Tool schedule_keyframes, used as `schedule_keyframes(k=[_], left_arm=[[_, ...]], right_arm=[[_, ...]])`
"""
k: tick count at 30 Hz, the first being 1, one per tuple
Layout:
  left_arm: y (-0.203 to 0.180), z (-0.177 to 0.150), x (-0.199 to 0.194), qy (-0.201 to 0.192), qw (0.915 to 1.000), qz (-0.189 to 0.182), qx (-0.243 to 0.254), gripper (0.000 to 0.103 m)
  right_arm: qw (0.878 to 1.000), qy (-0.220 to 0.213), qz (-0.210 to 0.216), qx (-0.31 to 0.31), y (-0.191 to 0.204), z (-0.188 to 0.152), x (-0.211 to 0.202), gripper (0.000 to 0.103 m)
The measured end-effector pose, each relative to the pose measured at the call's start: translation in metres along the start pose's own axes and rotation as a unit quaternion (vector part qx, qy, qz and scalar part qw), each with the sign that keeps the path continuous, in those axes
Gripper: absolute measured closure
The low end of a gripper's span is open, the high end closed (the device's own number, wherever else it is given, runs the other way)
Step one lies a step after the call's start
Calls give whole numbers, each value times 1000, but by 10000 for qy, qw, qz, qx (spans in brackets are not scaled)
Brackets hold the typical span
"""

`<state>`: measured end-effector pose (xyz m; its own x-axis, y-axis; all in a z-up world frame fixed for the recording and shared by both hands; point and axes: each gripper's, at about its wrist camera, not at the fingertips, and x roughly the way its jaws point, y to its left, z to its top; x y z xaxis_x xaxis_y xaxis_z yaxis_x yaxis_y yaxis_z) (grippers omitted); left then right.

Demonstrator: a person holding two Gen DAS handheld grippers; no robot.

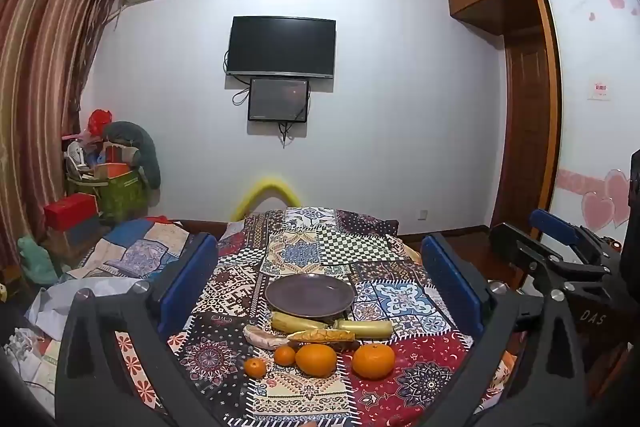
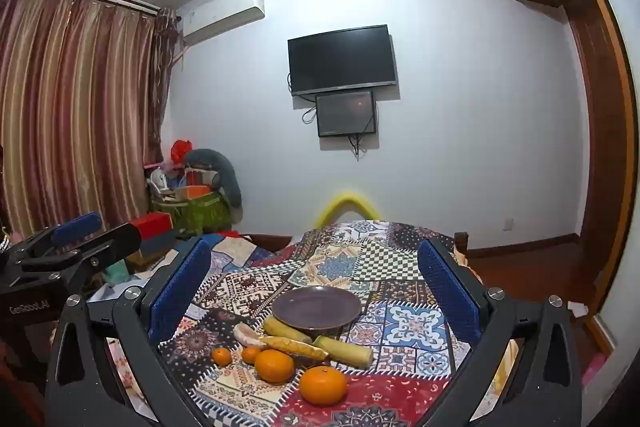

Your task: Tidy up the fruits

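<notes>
A dark purple plate (image 1: 310,297) (image 2: 316,307) lies on a patchwork cloth (image 1: 312,251). Just in front of it lie three yellow stick-shaped pieces (image 1: 364,327) (image 2: 344,350) and a pale peeled piece (image 1: 262,337) (image 2: 248,335). Nearer me sit two large oranges (image 1: 373,361) (image 2: 323,385) and two small oranges (image 1: 255,367) (image 2: 221,356). My left gripper (image 1: 319,247) is open, its blue pads framing the plate and fruit from behind and above, with nothing between them. My right gripper (image 2: 314,249) stands the same way, open and holding nothing. Each gripper shows at the edge of the other's view.
The cloth covers a bed-like surface running toward a white wall with a television (image 1: 281,47). Boxes and bags (image 1: 108,183) are piled in the far left corner by striped curtains (image 1: 40,87). A wooden wardrobe (image 1: 532,107) and dark floor lie to the right.
</notes>
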<state>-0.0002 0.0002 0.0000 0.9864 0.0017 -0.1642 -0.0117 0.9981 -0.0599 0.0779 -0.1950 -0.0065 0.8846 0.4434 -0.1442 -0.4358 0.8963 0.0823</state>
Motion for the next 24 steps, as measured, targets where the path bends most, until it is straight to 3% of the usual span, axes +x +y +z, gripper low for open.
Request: schedule_keyframes(k=[24], left_arm=[[-3, 0, 1, -17, 10000, 36, 39, 0]], right_arm=[[9999, 64, 55, -77, 3, 3, -1, 0]])
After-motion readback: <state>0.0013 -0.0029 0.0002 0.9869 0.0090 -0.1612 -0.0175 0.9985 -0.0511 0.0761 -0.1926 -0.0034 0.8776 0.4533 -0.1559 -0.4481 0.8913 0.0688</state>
